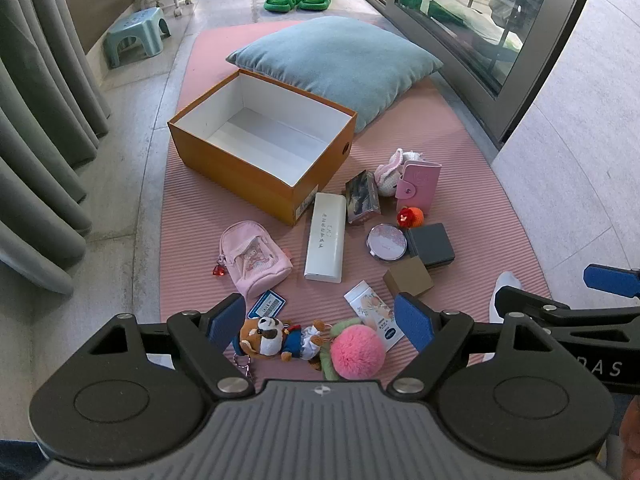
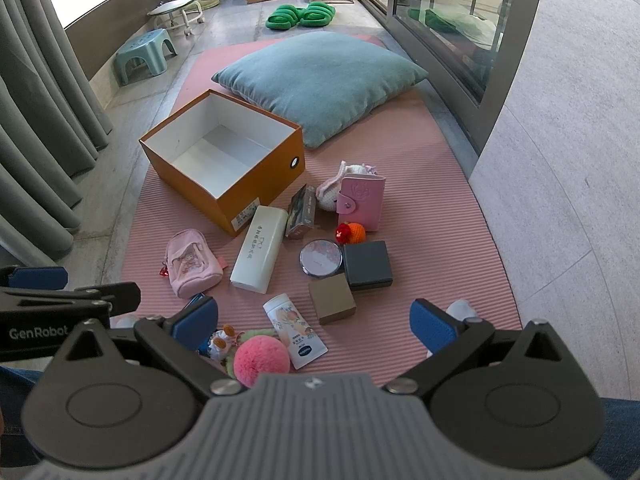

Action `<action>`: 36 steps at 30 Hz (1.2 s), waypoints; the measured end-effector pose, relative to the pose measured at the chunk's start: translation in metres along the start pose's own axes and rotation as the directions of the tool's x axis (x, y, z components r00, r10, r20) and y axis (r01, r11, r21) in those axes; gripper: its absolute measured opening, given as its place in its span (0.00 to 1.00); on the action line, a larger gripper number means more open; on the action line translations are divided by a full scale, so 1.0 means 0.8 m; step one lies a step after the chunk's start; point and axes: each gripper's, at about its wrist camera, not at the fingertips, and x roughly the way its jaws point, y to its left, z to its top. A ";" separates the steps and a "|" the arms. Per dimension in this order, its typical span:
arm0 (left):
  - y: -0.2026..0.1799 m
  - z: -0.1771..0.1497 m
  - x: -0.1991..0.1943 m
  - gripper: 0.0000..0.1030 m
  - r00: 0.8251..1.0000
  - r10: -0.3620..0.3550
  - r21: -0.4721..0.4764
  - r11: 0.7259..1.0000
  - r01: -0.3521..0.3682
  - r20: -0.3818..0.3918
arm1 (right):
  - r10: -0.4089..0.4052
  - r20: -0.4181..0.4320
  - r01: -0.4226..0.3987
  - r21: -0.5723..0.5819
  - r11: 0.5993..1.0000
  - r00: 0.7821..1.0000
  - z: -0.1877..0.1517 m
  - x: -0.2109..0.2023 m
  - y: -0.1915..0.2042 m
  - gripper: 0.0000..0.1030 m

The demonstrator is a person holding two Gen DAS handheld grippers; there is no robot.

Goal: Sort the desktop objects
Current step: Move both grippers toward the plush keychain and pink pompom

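Both hand-held grippers hang above the near end of the pink mat (image 1: 224, 200), jaws apart and holding nothing. Left hand-held gripper (image 1: 320, 322) frames the bear keychain (image 1: 272, 340) and the pink pompom (image 1: 356, 350); right hand-held gripper (image 2: 314, 322) sits to its right, over the pompom (image 2: 262, 358) and the lotion tube (image 2: 294, 330).

Nothing lies in the orange box (image 1: 240, 168) at the far left of the mat, so sorting seems not yet begun; this looks like the approach to a first pick. The bear keychain, lying between the left fingers, is the likely target. The next move would be to lower, close on its body, lift, and carry it far and left over the box rim.

The rest is scattered between grippers and box: a pink pouch (image 1: 256, 256) on the left, a white case (image 1: 326, 238) touching the box's near corner, a patterned carton (image 1: 362, 196), a round mirror (image 1: 386, 242), a grey box (image 1: 432, 244) and a brown box (image 1: 408, 276) side by side, an orange toy (image 1: 410, 216), a pink cardholder (image 1: 418, 188) and a knitted toy (image 1: 390, 170) far right. A barcode tag (image 1: 267, 303) lies just beyond the bear.

The pompom touches the bear's feet and could get dragged along; the keychain ring may snag. A blue cushion (image 1: 340, 64) lies behind the box, clear of the route.
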 end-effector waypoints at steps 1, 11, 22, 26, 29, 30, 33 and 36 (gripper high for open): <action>0.000 0.000 0.000 0.94 1.000 0.000 -0.001 1.000 0.000 0.000 | 0.000 0.000 0.000 0.000 1.000 1.000 0.000 0.000 0.000 1.00; 0.000 0.000 0.000 0.94 1.000 0.003 -0.003 1.000 -0.003 -0.001 | 0.000 0.000 0.000 -0.002 1.000 1.000 -0.001 0.000 0.001 1.00; 0.002 -0.004 0.001 0.94 1.000 0.010 -0.002 1.000 -0.010 -0.002 | -0.002 0.000 0.002 -0.003 1.000 1.000 -0.003 -0.001 0.002 1.00; 0.002 -0.004 0.001 0.94 1.000 0.010 -0.002 1.000 -0.010 -0.005 | -0.002 0.000 0.002 -0.003 1.000 1.000 -0.004 -0.001 0.002 1.00; 0.003 -0.007 0.003 0.94 1.000 0.012 0.003 1.000 -0.012 -0.012 | -0.002 -0.001 0.002 -0.006 1.000 1.000 -0.006 0.001 0.002 1.00; 0.004 -0.009 0.005 0.94 1.000 0.012 0.005 1.000 -0.012 -0.017 | -0.003 -0.004 0.003 -0.008 1.000 1.000 -0.008 0.003 0.001 1.00; 0.004 -0.013 0.018 0.94 0.999 0.018 -0.002 1.000 -0.018 -0.049 | -0.013 -0.023 0.012 -0.023 1.000 1.000 -0.015 0.012 0.001 1.00; 0.004 -0.017 0.034 0.94 0.996 0.029 -0.006 1.000 -0.029 -0.085 | -0.025 -0.048 0.022 -0.044 0.999 0.999 -0.021 0.023 0.005 1.00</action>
